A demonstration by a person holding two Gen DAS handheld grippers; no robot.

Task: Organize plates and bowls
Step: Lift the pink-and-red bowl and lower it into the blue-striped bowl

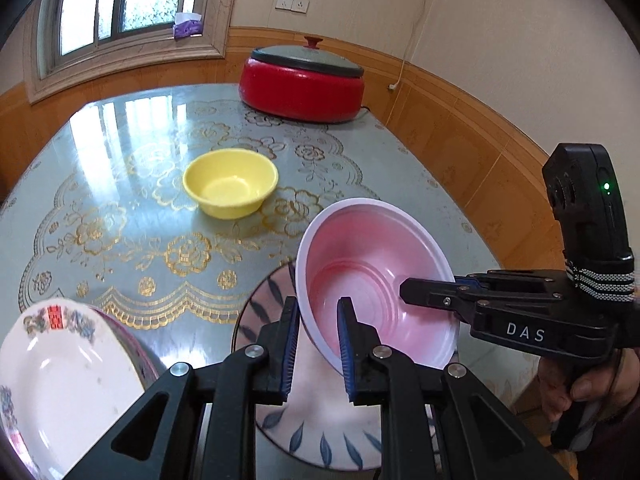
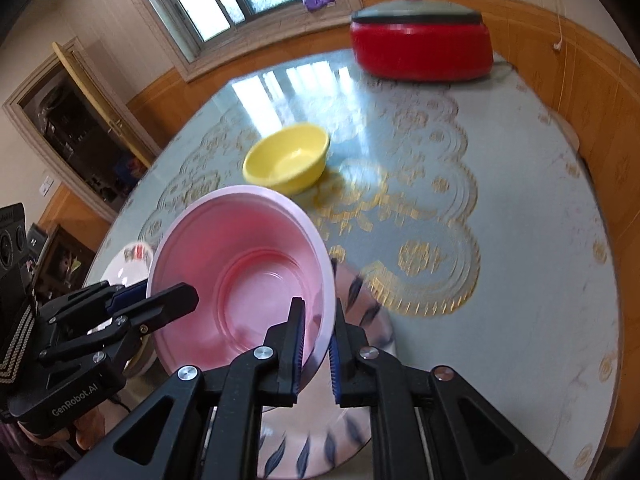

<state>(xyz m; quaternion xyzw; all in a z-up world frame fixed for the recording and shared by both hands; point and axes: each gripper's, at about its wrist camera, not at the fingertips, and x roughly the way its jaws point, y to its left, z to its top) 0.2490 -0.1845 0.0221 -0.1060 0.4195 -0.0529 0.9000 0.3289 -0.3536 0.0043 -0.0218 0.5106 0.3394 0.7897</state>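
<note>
up front in the left wrist view, the left gripper (image 1: 318, 348) is pinching the near rim of the pink bowl (image 1: 372, 276), tilting it above the leaf-patterned plate (image 1: 320, 440). seen from the right wrist, the right gripper (image 2: 316, 354) is clamping the bowl's opposite rim, the yellow bowl (image 2: 286, 160) sitting behind on the table (image 2: 520, 240).
</note>
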